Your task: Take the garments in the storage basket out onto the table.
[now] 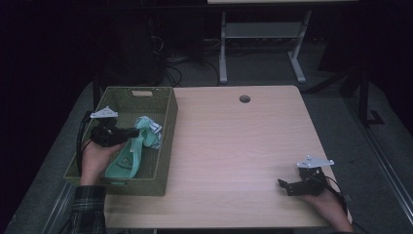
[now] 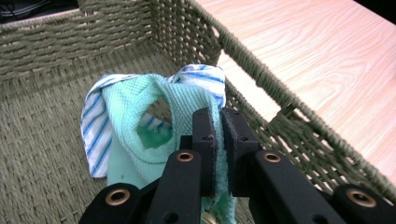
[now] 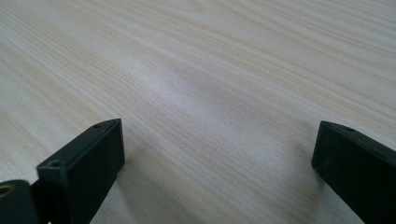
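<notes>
A mint-green cloth with a blue-and-white striped cloth bunched against it lies in the woven olive basket at the table's left. My left gripper is shut on a fold of the green cloth, which hangs lifted off the basket floor; in the high view the left gripper sits over the basket's middle. My right gripper rests low on the table near the front right corner, and in the right gripper view its jaws stand wide apart with bare wood between them.
The basket's right wall runs close beside my left gripper. The wooden table has a round cable hole near its far edge. A desk frame and cables stand on the floor beyond.
</notes>
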`<action>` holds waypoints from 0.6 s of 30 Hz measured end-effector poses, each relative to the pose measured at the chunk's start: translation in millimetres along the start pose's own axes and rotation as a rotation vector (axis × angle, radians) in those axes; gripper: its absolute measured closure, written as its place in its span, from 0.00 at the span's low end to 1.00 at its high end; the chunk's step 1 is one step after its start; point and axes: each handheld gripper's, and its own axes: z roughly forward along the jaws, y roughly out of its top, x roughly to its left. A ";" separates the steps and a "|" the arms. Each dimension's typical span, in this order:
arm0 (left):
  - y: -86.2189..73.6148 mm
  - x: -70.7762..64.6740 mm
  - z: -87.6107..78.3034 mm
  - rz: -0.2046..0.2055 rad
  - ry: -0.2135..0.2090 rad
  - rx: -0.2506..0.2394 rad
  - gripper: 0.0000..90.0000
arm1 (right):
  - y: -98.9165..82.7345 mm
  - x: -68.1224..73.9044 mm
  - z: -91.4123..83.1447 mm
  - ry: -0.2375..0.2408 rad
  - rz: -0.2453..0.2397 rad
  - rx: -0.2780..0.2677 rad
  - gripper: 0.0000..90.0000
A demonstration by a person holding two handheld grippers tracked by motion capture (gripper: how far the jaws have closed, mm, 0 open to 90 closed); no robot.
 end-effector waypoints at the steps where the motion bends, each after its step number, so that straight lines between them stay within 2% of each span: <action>1: 1.5 -0.3 -1.0 0.003 -0.002 0.001 0.93 | 0.0 0.1 0.0 0.000 0.001 0.000 0.03; 18: 23.1 -5.4 -22.8 0.006 -0.011 -0.069 0.93 | 0.0 0.0 0.0 0.000 0.000 0.000 0.03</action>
